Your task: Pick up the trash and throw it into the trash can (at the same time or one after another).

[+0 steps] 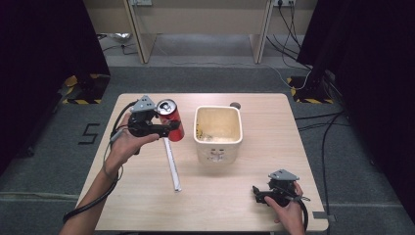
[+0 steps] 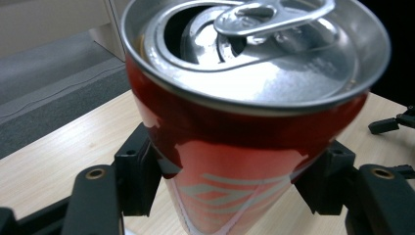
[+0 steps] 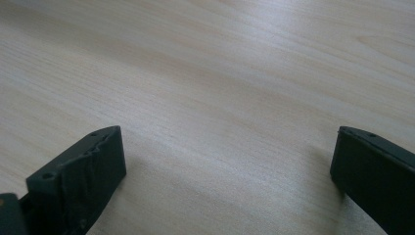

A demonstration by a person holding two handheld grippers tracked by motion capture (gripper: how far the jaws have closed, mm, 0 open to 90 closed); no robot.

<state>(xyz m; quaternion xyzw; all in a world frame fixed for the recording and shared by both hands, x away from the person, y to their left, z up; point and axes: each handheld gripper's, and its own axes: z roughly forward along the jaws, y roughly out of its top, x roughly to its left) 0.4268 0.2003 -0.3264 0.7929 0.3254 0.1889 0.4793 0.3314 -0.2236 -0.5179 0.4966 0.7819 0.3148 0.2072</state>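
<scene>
A red drink can (image 1: 170, 119) with an opened silver top is held above the table's left part, tilted a little. My left gripper (image 1: 169, 127) is shut on it, its black jaws pressing both sides of the can (image 2: 235, 147) below the rim. A cream square bin (image 1: 218, 131) stands at the table's middle, just right of the can, its inside stained. My right gripper (image 1: 257, 193) rests low at the front right of the table, open, with bare wood between its jaws (image 3: 225, 166).
A thin white strip (image 1: 172, 164) lies on the wooden table (image 1: 147, 205) in front of the can. A small dark round thing (image 1: 235, 105) sits behind the bin. Cables trail over the grey floor at the right, and dark curtains flank both sides.
</scene>
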